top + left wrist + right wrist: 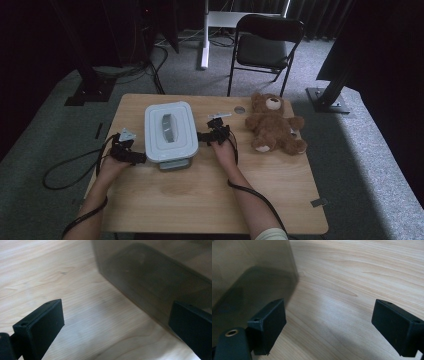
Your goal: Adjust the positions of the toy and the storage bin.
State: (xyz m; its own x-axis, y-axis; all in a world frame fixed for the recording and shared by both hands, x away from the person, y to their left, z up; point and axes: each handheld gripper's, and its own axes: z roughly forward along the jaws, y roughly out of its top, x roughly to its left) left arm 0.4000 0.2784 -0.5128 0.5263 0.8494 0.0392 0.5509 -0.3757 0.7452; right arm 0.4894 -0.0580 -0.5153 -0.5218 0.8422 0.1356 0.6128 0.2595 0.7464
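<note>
While both grippers flank box (169,133) | left (131,156) open | right (204,136) open

Wooden table (210,200); lidded box (169,131); teddy bear (272,124).

Dim, soft-focused, dark surroundings

The right gripper (329,325) holds its jaws wide apart (above bare wooden table (362,277)), beside the translucent container (249,277)
</note>
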